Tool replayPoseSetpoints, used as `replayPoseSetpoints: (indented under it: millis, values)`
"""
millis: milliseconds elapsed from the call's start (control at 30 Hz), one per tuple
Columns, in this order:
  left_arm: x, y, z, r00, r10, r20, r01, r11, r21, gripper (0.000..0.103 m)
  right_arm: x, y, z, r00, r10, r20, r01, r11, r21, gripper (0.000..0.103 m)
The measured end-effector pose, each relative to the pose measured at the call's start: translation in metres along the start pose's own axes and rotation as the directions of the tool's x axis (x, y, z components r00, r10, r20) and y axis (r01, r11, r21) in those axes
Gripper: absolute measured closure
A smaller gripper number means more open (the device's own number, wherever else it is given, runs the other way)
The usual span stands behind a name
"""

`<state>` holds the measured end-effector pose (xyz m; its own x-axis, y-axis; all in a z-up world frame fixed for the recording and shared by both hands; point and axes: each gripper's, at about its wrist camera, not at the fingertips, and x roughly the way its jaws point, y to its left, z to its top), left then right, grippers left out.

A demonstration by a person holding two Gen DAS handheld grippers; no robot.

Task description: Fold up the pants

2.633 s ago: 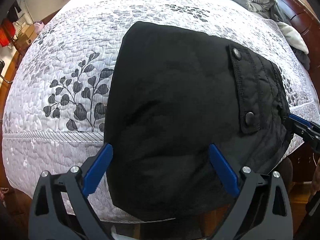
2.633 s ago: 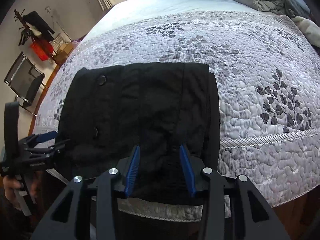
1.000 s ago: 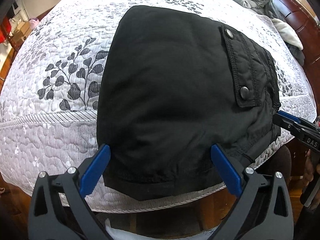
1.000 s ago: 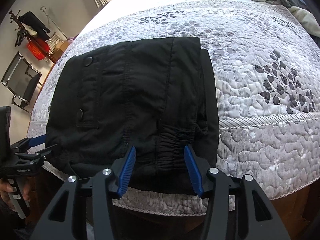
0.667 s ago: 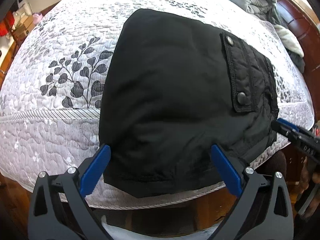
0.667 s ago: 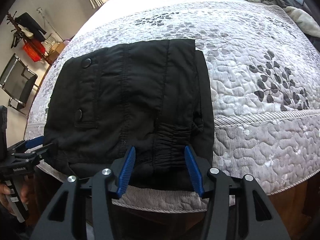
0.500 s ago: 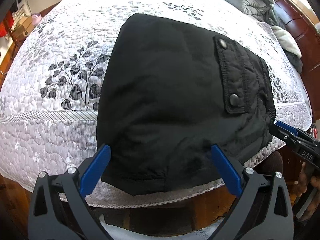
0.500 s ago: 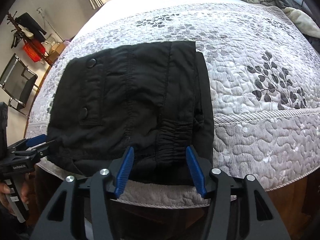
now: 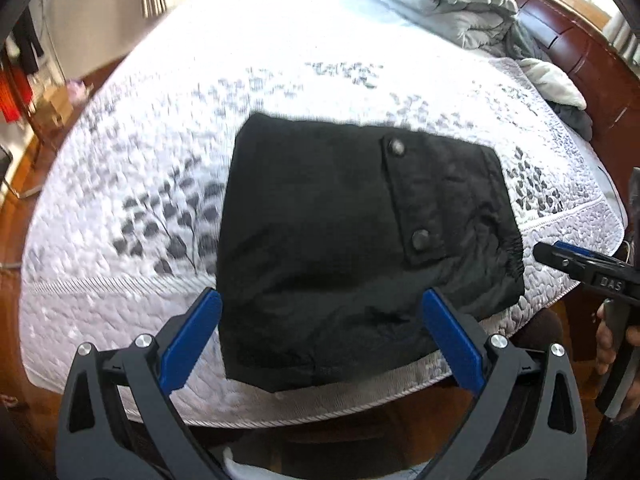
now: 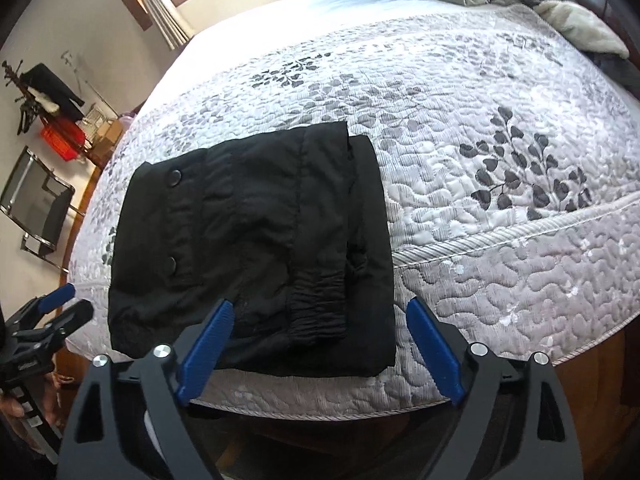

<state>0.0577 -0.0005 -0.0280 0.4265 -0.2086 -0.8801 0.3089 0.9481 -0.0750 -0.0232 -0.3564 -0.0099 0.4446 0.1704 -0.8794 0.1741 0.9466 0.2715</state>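
Pants: black pants (image 10: 256,240) folded into a compact rectangle, lying flat on the bed's near edge, centre-left of right wrist view, centre in left wrist view (image 9: 352,232).
Axis: roughly square; slightly longer running away from the cams toward upper frame. Elastic cuff (image 10: 318,304) at near edge, pocket flap w/ two snaps (image 10: 173,220) on the left side.
Layers: inner folds hidden; count can't be told.
Quilt: grey-white leaf-print quilt (image 10: 500,152) under pants; far part in left wrist view blurred.
Right gripper: right gripper (image 10: 316,354) jaws wide apart, just been opening, nothing between the pads; above the cuff edge.
Left gripper: left gripper (image 9: 320,340) jaws spread wide, empty, above the near hem.
Bedding: grey duvet (image 9: 448,4) heaped upper right, partly cut off.
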Motion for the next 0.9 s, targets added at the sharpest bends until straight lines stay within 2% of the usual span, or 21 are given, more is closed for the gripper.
replayPoseSetpoints:
  millis: [233,400,567,767,900]
  values:
    - [-0.009,0.001,0.006,0.999,-0.001,0.043,-0.001,0.999,0.034,0.003,0.02,-0.013,0.004,0.999,0.012,-0.039,-0.01,0.999,0.036,0.013]
    - [0.004,0.003,0.01,1.0,-0.01,0.028,0.009,0.999,0.03,0.003,0.04,-0.022,0.01,0.997,0.049,-0.067,-0.045,0.997,0.064,0.013]
    - [0.019,0.008,0.014,1.0,-0.009,0.004,0.009,0.999,0.031,0.003,0.058,-0.026,0.015,0.994,0.049,-0.097,-0.043,0.997,0.065,0.012]
    - [0.052,0.016,0.015,0.994,-0.077,-0.083,0.08,0.996,0.026,0.003,0.076,-0.03,0.017,0.99,0.082,-0.119,-0.073,0.995,0.072,0.006]
    - [0.075,0.026,0.012,0.987,-0.08,-0.138,0.08,0.997,-0.002,0.003,0.086,-0.039,0.016,0.981,0.15,-0.125,-0.138,0.985,0.101,0.004]
